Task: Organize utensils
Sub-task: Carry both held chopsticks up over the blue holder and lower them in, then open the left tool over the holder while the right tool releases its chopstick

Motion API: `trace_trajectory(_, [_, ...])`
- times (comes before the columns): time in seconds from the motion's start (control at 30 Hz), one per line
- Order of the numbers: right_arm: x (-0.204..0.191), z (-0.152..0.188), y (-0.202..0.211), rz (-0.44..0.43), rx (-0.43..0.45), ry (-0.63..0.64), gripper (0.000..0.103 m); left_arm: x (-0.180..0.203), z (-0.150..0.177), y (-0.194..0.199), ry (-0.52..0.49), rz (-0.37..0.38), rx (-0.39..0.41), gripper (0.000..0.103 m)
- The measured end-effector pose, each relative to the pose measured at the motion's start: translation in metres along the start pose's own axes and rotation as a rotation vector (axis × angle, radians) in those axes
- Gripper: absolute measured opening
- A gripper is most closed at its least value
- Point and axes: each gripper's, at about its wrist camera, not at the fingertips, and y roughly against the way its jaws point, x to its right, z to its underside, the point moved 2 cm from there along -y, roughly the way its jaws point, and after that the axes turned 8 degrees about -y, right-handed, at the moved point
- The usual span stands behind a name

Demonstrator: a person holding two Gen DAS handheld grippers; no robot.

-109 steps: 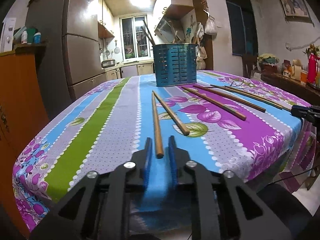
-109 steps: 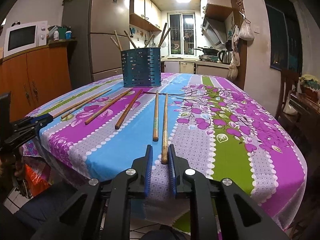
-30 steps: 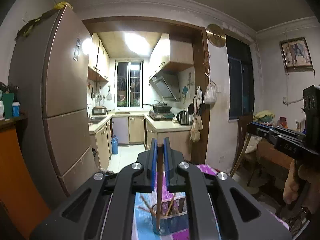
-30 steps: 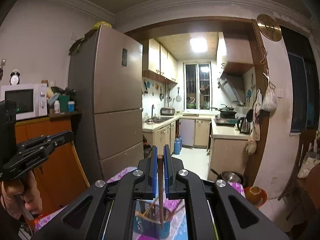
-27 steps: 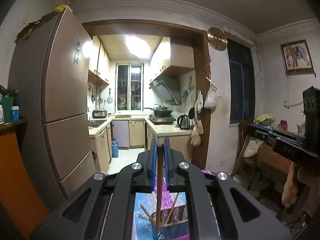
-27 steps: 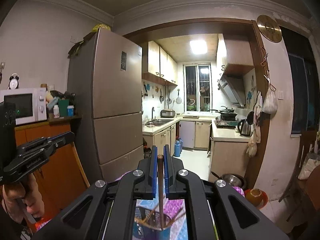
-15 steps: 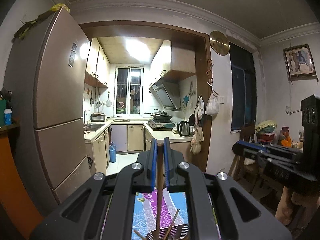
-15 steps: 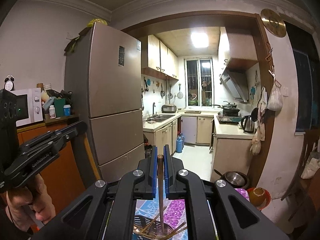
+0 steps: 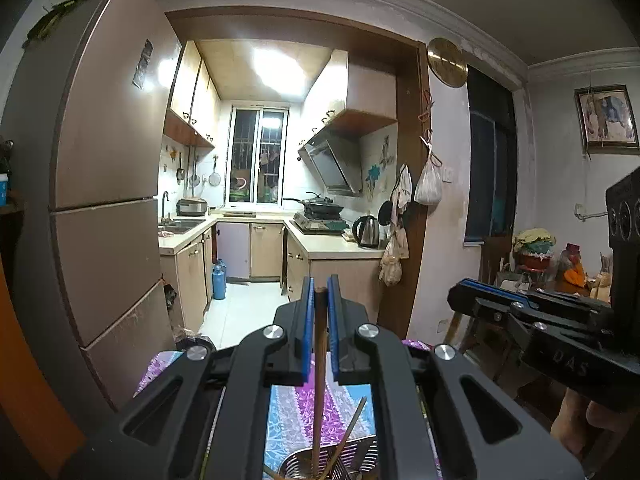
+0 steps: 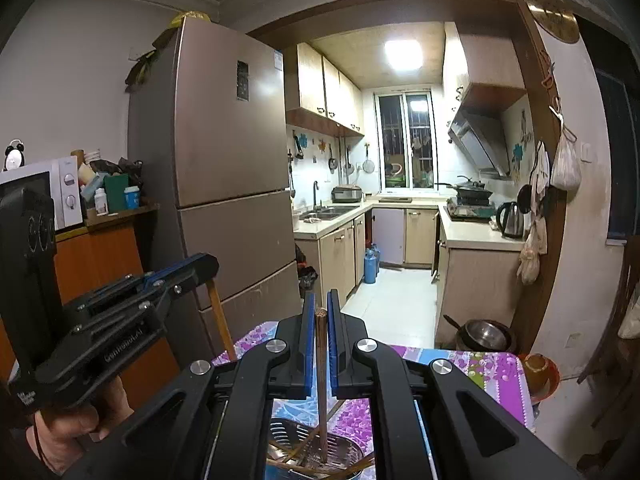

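My left gripper (image 9: 319, 292) is shut on a wooden chopstick (image 9: 318, 380) that hangs straight down, its lower end inside the perforated metal utensil holder (image 9: 356, 462) just below. My right gripper (image 10: 321, 308) is shut on another wooden chopstick (image 10: 321, 392), also upright, with its tip down in the same utensil holder (image 10: 340, 452) among several chopsticks. Each gripper shows in the other's view: the right gripper (image 9: 460, 294) to the right, the left gripper (image 10: 208, 266) to the left with its chopstick (image 10: 220, 322). The holder stands on the floral tablecloth (image 10: 472, 364).
A tall fridge (image 10: 224, 184) stands left, beside an orange cabinet (image 10: 92, 256) with a microwave (image 10: 48, 188). The kitchen doorway (image 10: 400, 240) lies straight ahead. A hand (image 10: 76, 428) grips the left tool. A side table with jars (image 9: 560, 264) is at right.
Both grippers have moved forward and down over the holder; it has slid to the bottom edge of each view and the chopstick tips now sit inside it. Both stay shut.
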Motion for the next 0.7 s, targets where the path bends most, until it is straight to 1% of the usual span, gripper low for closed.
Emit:
trace_trajectory(0.17, [0.002,0.011,-0.012,-0.001,-0.022,0.000,0.007,0.005,0.009,-0.012,-0.006,0.020,-0.004,0.005])
trace_trajectory(0.33, [0.006,0.019,-0.020,-0.010,-0.043,-0.004,0.007,0.006,0.019,-0.021,0.007,0.030,-0.032,0.006])
trace_trajectory(0.37, [0.007,0.020,-0.021,-0.011,-0.045,-0.006,0.007,0.005,0.021,-0.023,0.009,0.027,-0.036,0.012])
trace_trajectory(0.4, [0.008,0.022,-0.021,-0.008,-0.046,-0.007,0.007,0.004,0.023,-0.024,0.010,0.021,-0.040,0.025])
trace_trajectory(0.43, [0.009,0.023,-0.021,-0.006,-0.047,-0.008,0.007,0.004,0.024,-0.024,0.011,0.012,-0.038,0.031])
trace_trajectory(0.47, [0.009,0.024,-0.022,-0.005,-0.049,-0.010,0.008,0.003,0.025,-0.023,0.013,0.003,-0.033,0.041])
trace_trajectory(0.5, [0.009,0.025,-0.022,-0.003,-0.049,-0.010,0.008,0.001,0.025,-0.022,0.017,-0.002,-0.030,0.044])
trace_trajectory(0.53, [0.010,0.025,-0.021,-0.003,-0.050,-0.011,0.008,0.001,0.027,-0.021,0.021,-0.005,-0.031,0.044])
trace_trajectory(0.57, [0.010,0.025,-0.021,-0.003,-0.051,-0.011,0.013,0.000,0.026,-0.020,0.023,-0.006,-0.033,0.044])
trace_trajectory(0.6, [0.009,0.025,-0.020,-0.003,-0.047,-0.011,0.020,0.000,0.026,-0.020,0.022,-0.009,-0.035,0.047])
trace_trajectory(0.7, [0.008,0.024,-0.011,0.000,-0.023,-0.012,0.032,0.001,0.027,-0.016,0.010,-0.022,-0.032,0.052])
